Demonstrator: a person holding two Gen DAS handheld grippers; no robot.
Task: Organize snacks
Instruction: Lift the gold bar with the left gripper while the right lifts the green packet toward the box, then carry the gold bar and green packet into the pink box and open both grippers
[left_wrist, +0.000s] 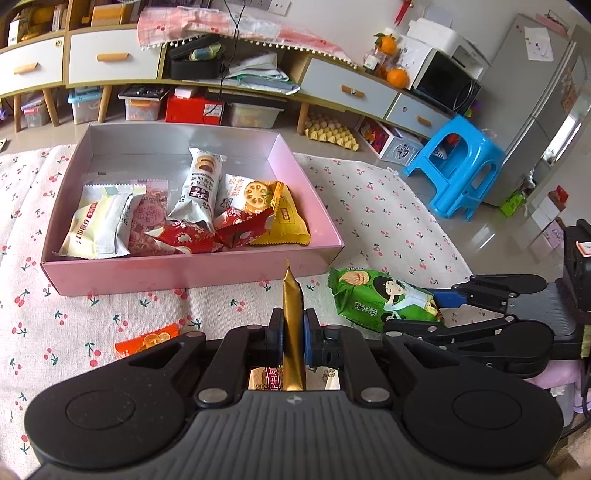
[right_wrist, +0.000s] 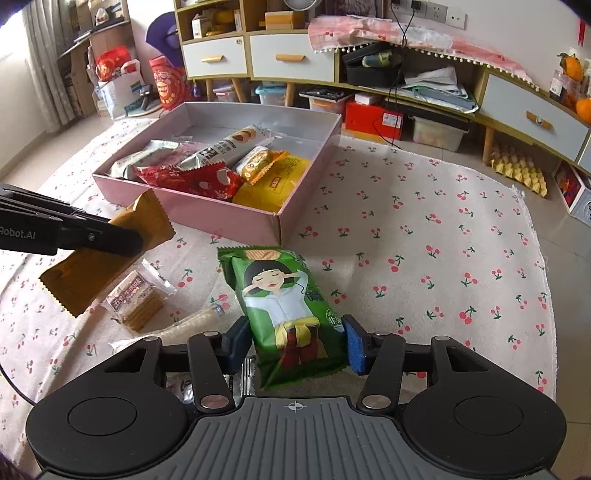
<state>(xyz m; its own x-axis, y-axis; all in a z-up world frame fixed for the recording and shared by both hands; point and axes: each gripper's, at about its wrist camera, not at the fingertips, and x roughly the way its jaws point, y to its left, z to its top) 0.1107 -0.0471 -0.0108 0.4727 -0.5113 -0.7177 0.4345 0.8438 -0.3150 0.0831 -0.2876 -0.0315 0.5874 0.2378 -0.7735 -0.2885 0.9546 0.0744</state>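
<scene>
Cherry-print cloth (right_wrist: 424, 229) under everything. Pink box (left_wrist: 184, 271) holds several snack packs. Green chip bag (right_wrist: 284, 306) lies on cloth near box corner, between right gripper (right_wrist: 295, 345) pads, right-hand pad apart from it. Left gripper (left_wrist: 293, 341) pinches gold packet (left_wrist: 293, 328), lifted.

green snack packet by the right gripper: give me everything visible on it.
The green snack packet is a glossy, puffy foil pouch printed with a cartoon figure and ridged chips, its end seams crimped. It lies flat on the cherry-print cloth, lengthwise away from the camera, just in front of the pink box and apart from it. The right gripper straddles its near end; whether the pads press it is unclear.
</scene>
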